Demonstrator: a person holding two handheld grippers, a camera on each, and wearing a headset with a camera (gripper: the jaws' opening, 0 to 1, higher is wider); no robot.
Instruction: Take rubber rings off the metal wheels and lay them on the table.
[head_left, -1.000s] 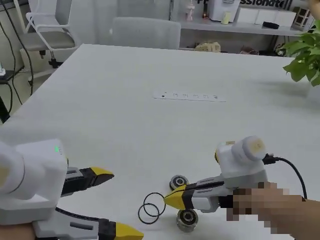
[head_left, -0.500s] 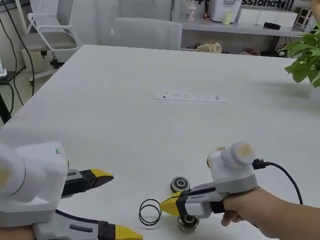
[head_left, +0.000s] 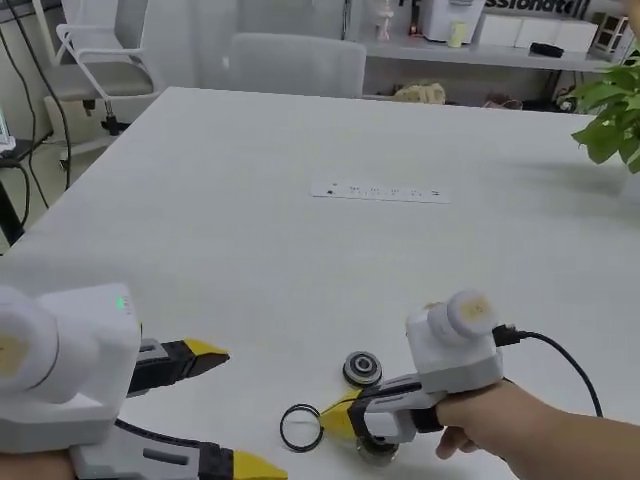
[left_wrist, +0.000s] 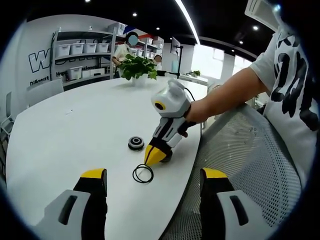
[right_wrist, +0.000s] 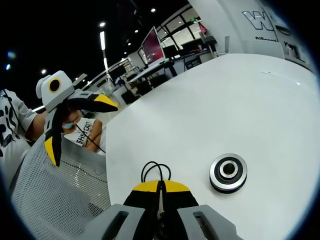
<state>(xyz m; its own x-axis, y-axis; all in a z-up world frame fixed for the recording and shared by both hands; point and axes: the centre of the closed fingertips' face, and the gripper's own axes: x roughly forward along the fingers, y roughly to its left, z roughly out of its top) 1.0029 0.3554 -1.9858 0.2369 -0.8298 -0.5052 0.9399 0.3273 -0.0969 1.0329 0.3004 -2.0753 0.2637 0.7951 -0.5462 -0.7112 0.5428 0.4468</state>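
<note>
Two thin black rubber rings (head_left: 300, 427) lie overlapped on the white table (head_left: 300, 230) near its front edge. My right gripper (head_left: 333, 420) lies low over the table, its yellow tips shut on the near edge of a ring (right_wrist: 156, 171). One metal wheel (head_left: 362, 368) rests flat just beyond it, to the right of the jaws (right_wrist: 228, 172). A second wheel (head_left: 377, 448) sits partly hidden under the right gripper. My left gripper (head_left: 228, 408) hovers open to the left, facing the rings (left_wrist: 143, 173) and the right gripper (left_wrist: 152, 158).
A flush white socket strip (head_left: 380, 192) sits mid-table. A green plant (head_left: 610, 110) stands at the far right edge. Chairs (head_left: 290, 65) and shelves line the far side. The front table edge is close below both grippers, with a mesh chair (left_wrist: 240, 165) beside it.
My right gripper has slid left and toward the table's front edge. The two rings, spread apart before, now lie nearly on top of each other. The left gripper has stayed put.
</note>
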